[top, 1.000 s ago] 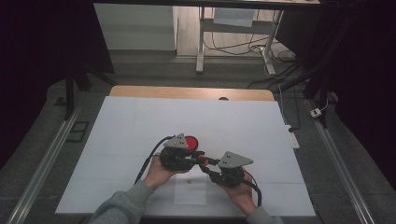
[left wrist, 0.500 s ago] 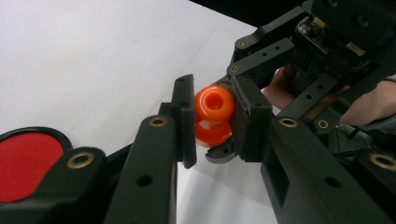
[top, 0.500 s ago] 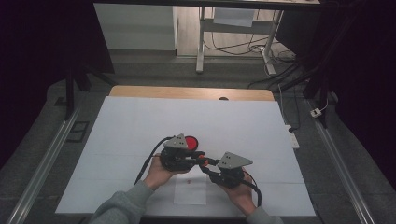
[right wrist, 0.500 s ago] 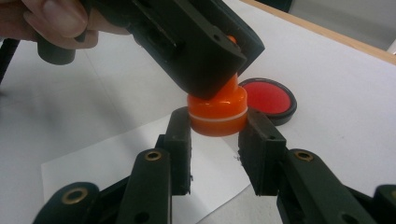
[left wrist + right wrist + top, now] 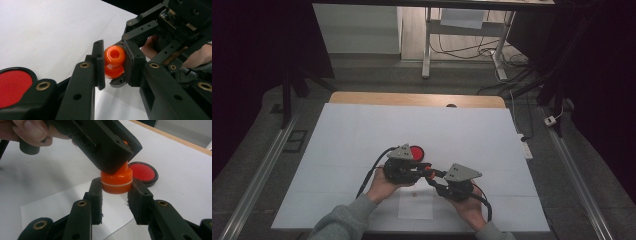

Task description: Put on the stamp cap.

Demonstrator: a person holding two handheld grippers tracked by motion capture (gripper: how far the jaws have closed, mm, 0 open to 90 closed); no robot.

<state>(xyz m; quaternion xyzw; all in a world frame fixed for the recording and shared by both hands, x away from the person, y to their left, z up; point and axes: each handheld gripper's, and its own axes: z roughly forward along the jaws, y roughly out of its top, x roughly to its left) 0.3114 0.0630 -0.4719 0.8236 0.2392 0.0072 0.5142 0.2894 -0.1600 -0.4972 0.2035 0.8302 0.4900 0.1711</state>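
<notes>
— Where's the left gripper?
— Clamped on the narrow top of the orange stamp, lifted off the white table.
— And the right gripper?
— Gripping its wide base. The red ink pad lies just behind, with a paper slip beneath.

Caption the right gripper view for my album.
Both black grippers clamp one orange plastic stamp above white paper, red ink pad behind.

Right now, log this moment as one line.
left gripper: shut on stamp | right gripper: shut on stamp | stamp: held between both, above paper | ink pad: open, on table
</notes>
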